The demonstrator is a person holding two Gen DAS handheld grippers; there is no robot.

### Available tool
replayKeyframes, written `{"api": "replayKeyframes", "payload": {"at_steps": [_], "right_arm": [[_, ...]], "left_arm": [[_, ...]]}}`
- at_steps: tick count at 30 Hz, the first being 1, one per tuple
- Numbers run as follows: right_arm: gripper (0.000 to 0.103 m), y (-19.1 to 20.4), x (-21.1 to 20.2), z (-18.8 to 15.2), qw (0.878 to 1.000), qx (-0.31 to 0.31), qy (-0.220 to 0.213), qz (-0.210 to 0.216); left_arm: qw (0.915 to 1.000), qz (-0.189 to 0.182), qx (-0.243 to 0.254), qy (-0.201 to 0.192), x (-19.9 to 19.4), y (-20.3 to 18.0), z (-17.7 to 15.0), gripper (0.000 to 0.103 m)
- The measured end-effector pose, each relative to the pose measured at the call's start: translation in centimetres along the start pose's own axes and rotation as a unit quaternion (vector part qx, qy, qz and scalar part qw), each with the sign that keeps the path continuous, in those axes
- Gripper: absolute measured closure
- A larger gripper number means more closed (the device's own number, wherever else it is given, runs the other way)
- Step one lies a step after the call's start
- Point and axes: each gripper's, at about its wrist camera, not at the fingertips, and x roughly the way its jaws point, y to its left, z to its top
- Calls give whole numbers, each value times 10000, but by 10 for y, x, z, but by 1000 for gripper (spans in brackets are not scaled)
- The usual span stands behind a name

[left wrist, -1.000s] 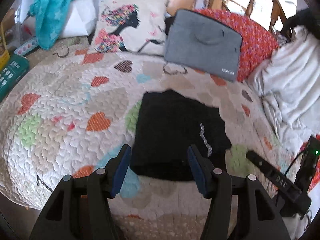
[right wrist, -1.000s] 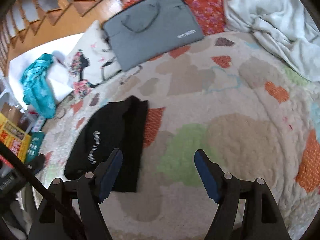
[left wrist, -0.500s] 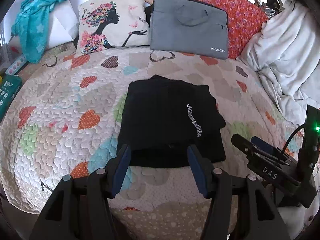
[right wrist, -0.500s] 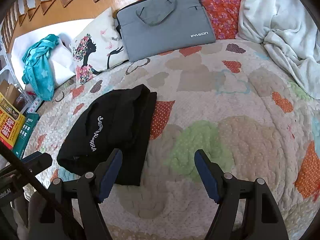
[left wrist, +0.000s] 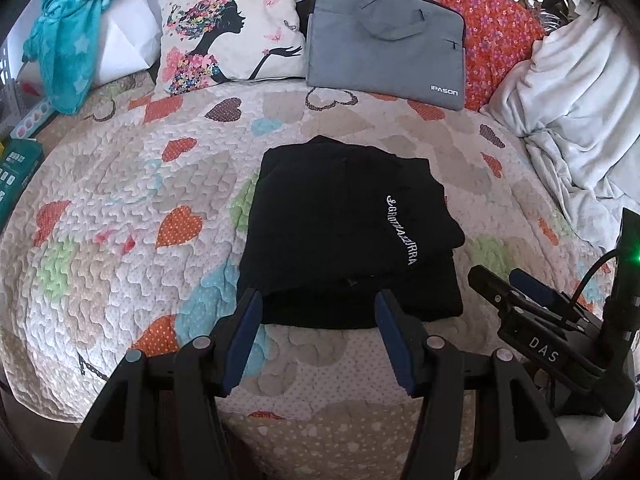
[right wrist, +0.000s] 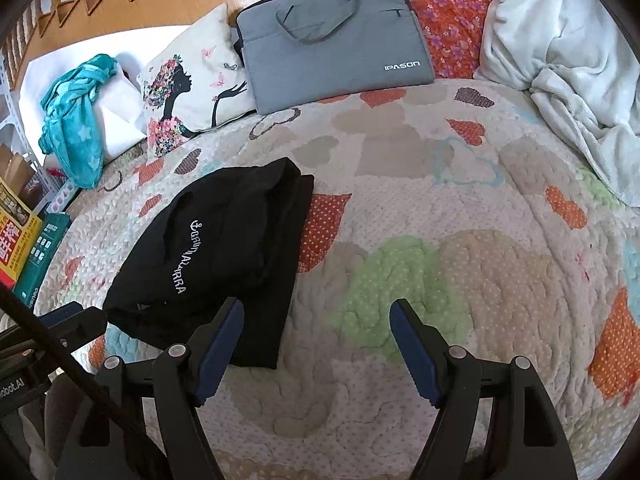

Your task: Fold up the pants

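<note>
Hiding near hem of folded black pants (left wrist: 344, 232): left gripper (left wrist: 318, 308), released; right gripper (right wrist: 316, 318) released, empty.

I count one folded pants (left wrist: 344, 236), one laptop bag (left wrist: 386, 38), one printed pillow (left wrist: 230, 26). One teal towel (left wrist: 76, 36), one white blanket (left wrist: 576, 96). My tools: two.

The pants (left wrist: 344, 232) are matt black cloth with white stitched lettering. Beneath them the quilt (left wrist: 120, 208) is puckered, dotted cotton with a bumpy stitched surface. The laptop bag (left wrist: 384, 60) is smooth grey woven fabric. The blanket (right wrist: 560, 60) looks fleecy. Both grippers show matt black plastic.
</note>
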Motion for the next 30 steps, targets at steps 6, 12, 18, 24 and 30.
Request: {"api": "replayKeyframes", "payload": {"at_steps": [6, 12, 18, 24, 30], "right_arm": [[23, 1, 2, 0, 10000, -40, 27, -35], [22, 3, 5, 0, 9999, -122, 48, -70], [22, -3, 2, 4, 9998, 31, 105, 190], [19, -40, 26, 32, 9758, 1327, 660, 1605], [19, -43, 78, 57, 9525, 1869, 1124, 2128]], "left_arm": [[9999, -31, -59, 90, 7, 4, 0, 45], [9996, -48, -158, 208, 13, 8, -1, 45], [9963, -533, -673, 73, 10, 39, 16, 45], [9768, -1449, -1525, 413, 45, 93, 53, 43], [9647, -2002, -1468, 875, 101, 101, 76, 42]]}}
